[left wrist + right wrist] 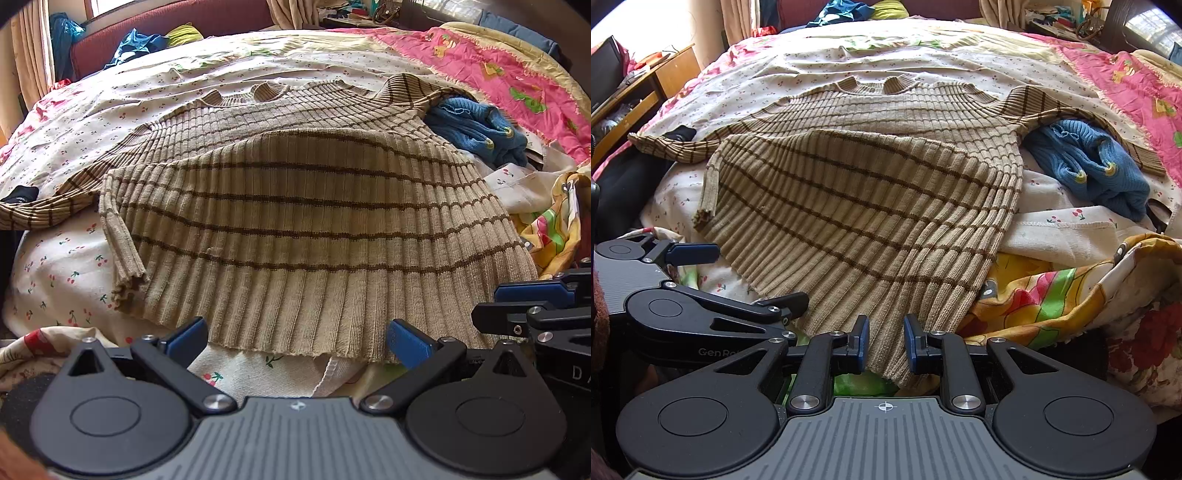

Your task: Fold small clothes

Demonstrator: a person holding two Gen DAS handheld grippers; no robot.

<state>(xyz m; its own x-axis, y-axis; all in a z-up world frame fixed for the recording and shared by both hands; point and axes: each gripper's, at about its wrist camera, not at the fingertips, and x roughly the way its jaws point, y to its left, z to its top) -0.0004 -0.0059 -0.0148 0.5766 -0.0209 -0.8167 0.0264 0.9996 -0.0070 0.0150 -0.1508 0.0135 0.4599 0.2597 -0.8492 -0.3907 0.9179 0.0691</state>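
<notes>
A beige ribbed sweater with brown stripes lies spread on the bed, collar at the far side and sleeves out to both sides. Its near part lies as an upper layer with a fold edge across the middle. My left gripper is open wide just before the near hem, with nothing between its pads. It also shows at the left of the right wrist view. My right gripper stands at the hem's right corner. Its jaws are partly apart, and the knit shows in the gap, flat and not pinched.
A cherry-print sheet covers the bed. A crumpled blue knit lies under the right sleeve. A pink blanket and a yellow cartoon blanket lie right. A black item and a wooden desk are left.
</notes>
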